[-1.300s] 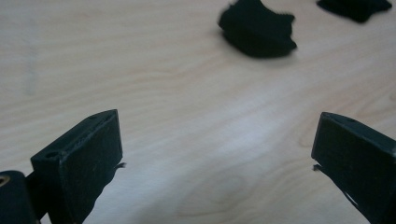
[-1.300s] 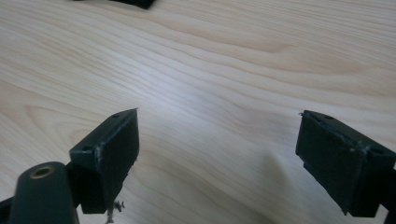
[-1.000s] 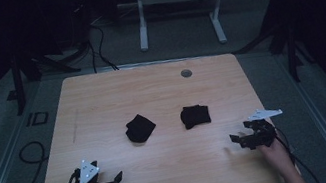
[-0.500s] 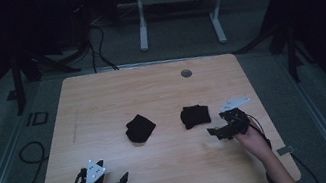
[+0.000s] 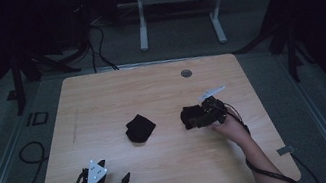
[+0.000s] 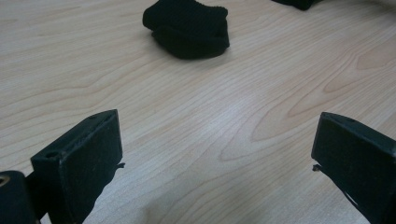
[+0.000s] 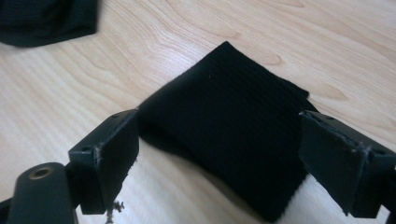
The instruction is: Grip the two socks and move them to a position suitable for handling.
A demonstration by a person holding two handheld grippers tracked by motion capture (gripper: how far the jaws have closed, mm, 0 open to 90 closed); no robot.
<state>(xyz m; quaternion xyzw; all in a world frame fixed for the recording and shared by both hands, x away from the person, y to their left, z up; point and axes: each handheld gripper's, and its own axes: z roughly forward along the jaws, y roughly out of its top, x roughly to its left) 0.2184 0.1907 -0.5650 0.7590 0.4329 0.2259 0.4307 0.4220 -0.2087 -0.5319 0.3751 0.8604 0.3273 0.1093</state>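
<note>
The right claw (image 7: 219, 154) gapes wide around a folded black cloth (image 7: 229, 130) lying flat on the counter (image 5: 101, 97), gripping nothing yet. Soft, light, limp: pinch a thick folded edge. The left claw (image 6: 215, 158) hangs open, empty.

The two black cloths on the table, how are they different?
The right cloth lies flat between the open jaws of the right gripper; the left cloth lies alone, with the left gripper open and far from it. The right cloth looks folded with straight edges; the left cloth looks bunched and rounder. Both are black, ribbed and rest on the wooden table.
</note>
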